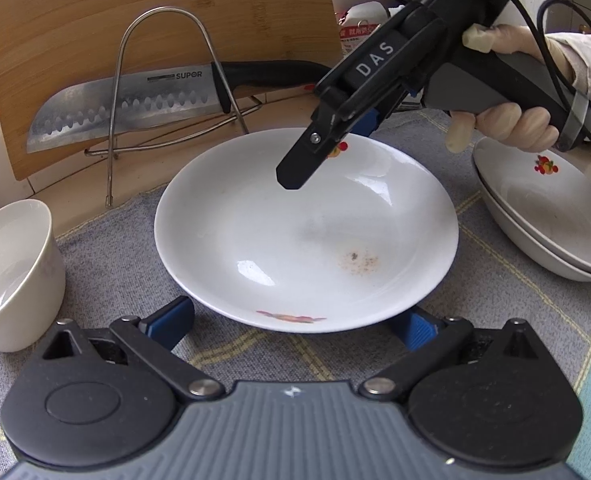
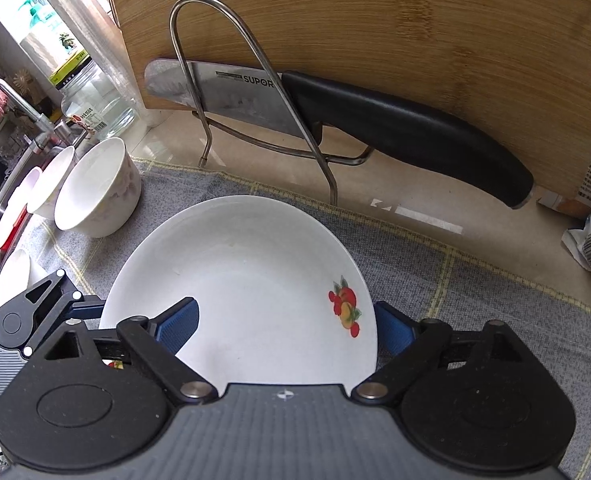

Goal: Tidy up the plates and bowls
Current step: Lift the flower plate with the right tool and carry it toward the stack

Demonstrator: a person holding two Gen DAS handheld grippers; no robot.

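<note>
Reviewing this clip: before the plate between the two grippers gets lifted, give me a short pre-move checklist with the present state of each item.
1. Left gripper open at the near rim of the plate: ok.
2. Right gripper open, one finger inside the far rim, one outside: ok.
3. Either gripper clamped on the plate: not ok, both jaws stand apart.
4. Plate clean: not ok, brown specks lie in its well.
5. Stack of plates ready to the right: ok.
6. White bowl apart from the plate: ok.
</note>
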